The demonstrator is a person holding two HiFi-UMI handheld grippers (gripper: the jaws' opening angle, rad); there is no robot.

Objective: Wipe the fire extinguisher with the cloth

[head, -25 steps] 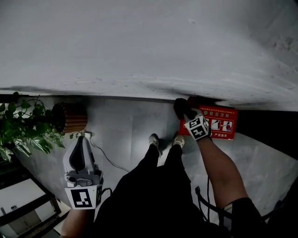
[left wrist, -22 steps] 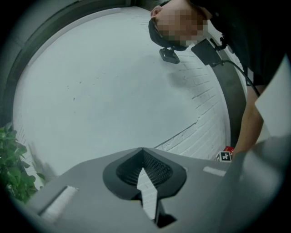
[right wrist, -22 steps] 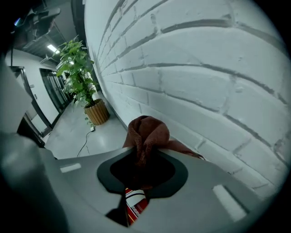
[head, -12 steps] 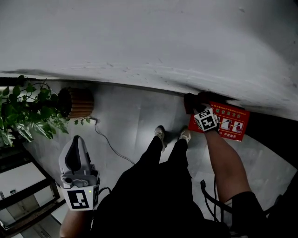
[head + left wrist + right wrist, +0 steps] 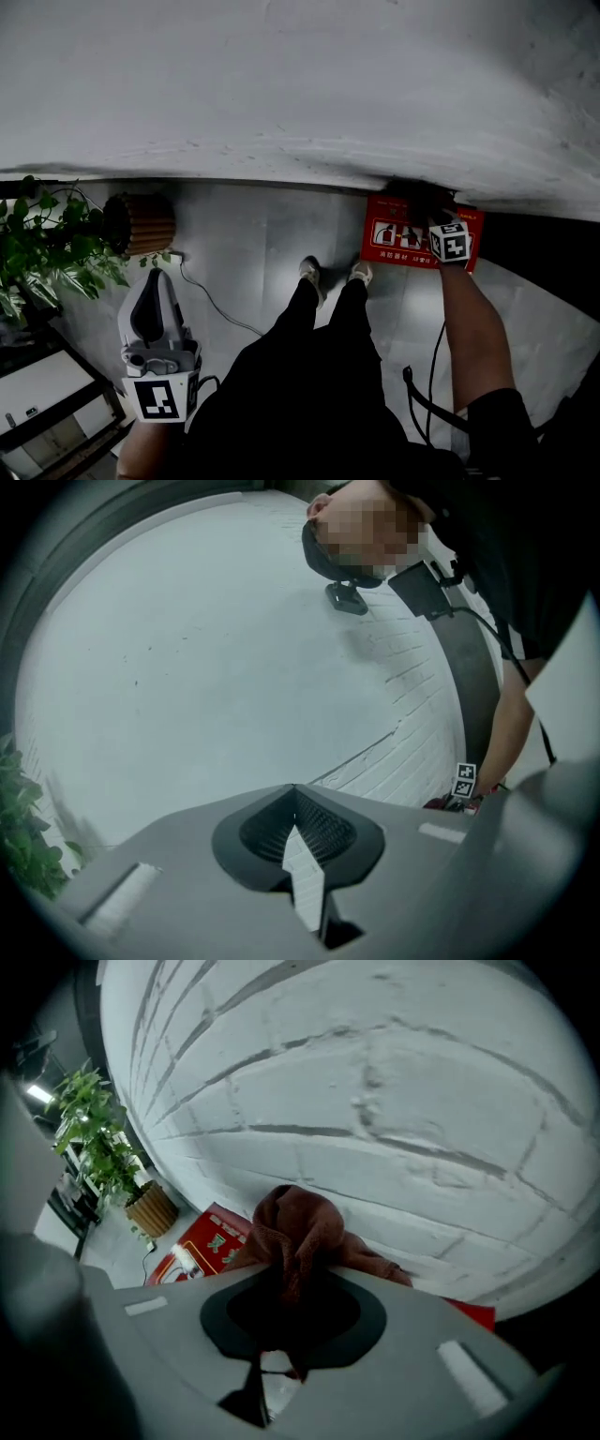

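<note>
Maroon cloth (image 5: pixel 298 1227) is clenched in my right tool (image 5: pixel 292 1288), bunched above its tips. It sits over the back edge of the red extinguisher box (image 5: pixel 398 239), which lies on the floor (image 5: pixel 253 253) at the foot of the white brick wall (image 5: pixel 281 94); I cannot tell if they touch. My left tool (image 5: pixel 294 794) is closed on nothing, well apart, near the plant (image 5: pixel 47 253).

Open floor (image 5: pixel 253 234) lies between potted plant (image 5: pixel 66 253) and red box (image 5: pixel 394 232) (a cable (image 5: pixel 216 314) crosses it); the wall (image 5: pixel 300 84) blocks ahead.
</note>
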